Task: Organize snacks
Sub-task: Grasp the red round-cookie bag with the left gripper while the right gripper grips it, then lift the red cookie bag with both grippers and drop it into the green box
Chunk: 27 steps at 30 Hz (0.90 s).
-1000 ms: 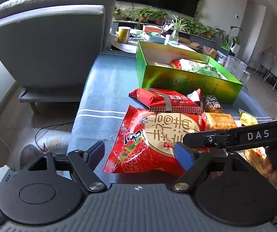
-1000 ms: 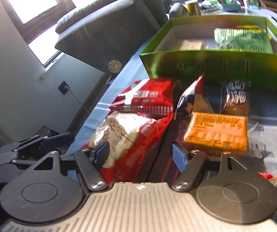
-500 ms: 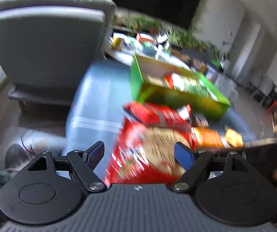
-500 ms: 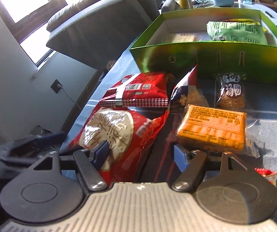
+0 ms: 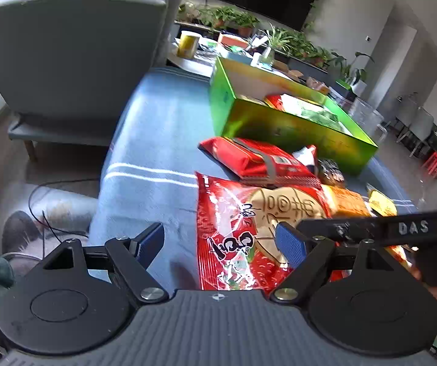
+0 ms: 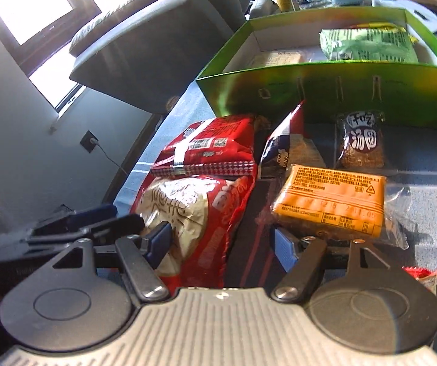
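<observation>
A big red strawberry snack bag (image 5: 248, 228) lies on the blue cloth nearest me. My left gripper (image 5: 220, 245) is open low over the bag's left edge, its right pad above the bag and its left pad over bare cloth. My right gripper (image 6: 223, 245) is open at the bag's (image 6: 194, 210) other side. Its left pad lies against the bag and its right pad is clear of it, near an orange packet (image 6: 331, 201). Behind stands the green box (image 6: 325, 91) with a green bag (image 6: 367, 45) inside.
A flat red packet (image 6: 212, 149), a blue-white packet (image 6: 288, 152), a dark brown packet (image 6: 360, 146) and a yellow one (image 5: 381, 202) lie before the box. A grey armchair (image 5: 66, 45) stands left. Cables and the floor lie past the cloth's left edge (image 5: 102, 213).
My left gripper swung and settled slightly left, so the red bag now sits more under its right finger. The right gripper has kept still.
</observation>
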Each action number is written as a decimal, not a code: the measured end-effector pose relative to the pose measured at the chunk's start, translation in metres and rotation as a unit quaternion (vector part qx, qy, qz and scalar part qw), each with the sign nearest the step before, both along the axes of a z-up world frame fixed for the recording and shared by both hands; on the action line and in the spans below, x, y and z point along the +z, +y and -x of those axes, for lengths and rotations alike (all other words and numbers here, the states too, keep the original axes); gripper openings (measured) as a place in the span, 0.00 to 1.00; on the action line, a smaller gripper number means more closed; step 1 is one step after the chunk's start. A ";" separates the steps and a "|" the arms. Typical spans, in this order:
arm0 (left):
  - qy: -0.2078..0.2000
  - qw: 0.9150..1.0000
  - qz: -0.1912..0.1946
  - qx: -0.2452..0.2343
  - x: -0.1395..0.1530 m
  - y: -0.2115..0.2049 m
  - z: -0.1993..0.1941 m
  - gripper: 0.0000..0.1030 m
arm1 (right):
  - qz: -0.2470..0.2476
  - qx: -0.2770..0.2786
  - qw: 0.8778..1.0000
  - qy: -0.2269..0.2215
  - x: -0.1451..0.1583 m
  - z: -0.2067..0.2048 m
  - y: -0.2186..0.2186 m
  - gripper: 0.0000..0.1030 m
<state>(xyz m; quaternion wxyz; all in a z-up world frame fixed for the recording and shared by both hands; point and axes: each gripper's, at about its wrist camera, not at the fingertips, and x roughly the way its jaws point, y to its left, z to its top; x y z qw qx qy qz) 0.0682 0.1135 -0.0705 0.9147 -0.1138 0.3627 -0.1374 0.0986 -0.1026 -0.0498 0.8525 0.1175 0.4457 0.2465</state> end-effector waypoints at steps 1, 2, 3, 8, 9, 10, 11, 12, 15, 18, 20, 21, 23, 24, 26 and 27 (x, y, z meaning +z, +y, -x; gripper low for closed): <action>0.002 1.000 0.002 -0.004 0.000 -0.001 0.002 0.76 | -0.003 -0.001 1.000 0.001 0.000 0.000 -0.001 0.62; 0.003 1.000 0.005 -0.010 0.000 -0.002 0.005 0.76 | -0.004 -0.002 1.000 0.001 0.000 0.000 -0.001 0.62; 0.006 1.000 0.010 -0.015 0.000 -0.002 0.008 0.76 | -0.004 -0.002 1.000 -0.001 0.000 0.000 -0.002 0.62; 0.015 0.999 0.032 -0.020 -0.002 -0.003 0.014 0.76 | -0.004 0.001 1.000 -0.006 0.000 0.002 -0.002 0.62; 0.018 0.999 0.041 -0.021 -0.003 -0.003 0.013 0.76 | -0.004 0.004 1.000 -0.007 0.000 0.002 -0.001 0.62; 0.027 0.998 0.052 -0.023 -0.005 -0.005 0.010 0.76 | -0.004 0.007 1.000 -0.008 0.000 0.003 0.000 0.62; 0.041 0.997 0.061 -0.029 -0.008 -0.009 0.006 0.76 | -0.005 0.010 1.000 -0.008 0.000 0.003 0.001 0.62; 0.048 0.996 0.067 -0.034 -0.012 -0.014 0.004 0.76 | -0.004 0.015 1.000 -0.010 0.000 0.004 0.002 0.62; 0.029 0.999 0.030 -0.035 -0.009 -0.034 0.006 0.76 | 0.000 0.031 0.999 -0.025 0.001 0.008 0.009 0.56; -0.001 0.998 -0.002 -0.061 0.002 -0.046 0.014 0.59 | 0.022 0.042 0.998 -0.046 0.005 0.014 0.013 0.53; -0.006 0.997 -0.016 -0.070 0.011 -0.052 0.020 0.55 | 0.012 0.045 0.998 -0.044 0.006 0.015 0.009 0.52; -0.010 0.997 -0.022 -0.070 0.015 -0.054 0.021 0.55 | 0.005 0.048 0.998 -0.043 0.007 0.015 0.006 0.52; -0.026 0.996 -0.038 -0.071 0.023 -0.060 0.026 0.55 | -0.010 0.051 0.998 -0.044 0.011 0.018 0.002 0.52; -0.032 0.996 -0.044 -0.071 0.027 -0.063 0.028 0.55 | -0.014 0.051 0.997 -0.051 0.014 0.020 0.001 0.52; -0.042 0.995 -0.048 -0.073 0.035 -0.067 0.029 0.55 | -0.018 0.050 0.996 -0.065 0.019 0.024 -0.001 0.52; -0.048 0.995 -0.047 -0.076 0.040 -0.069 0.030 0.55 | -0.021 0.049 0.996 -0.072 0.022 0.025 -0.003 0.52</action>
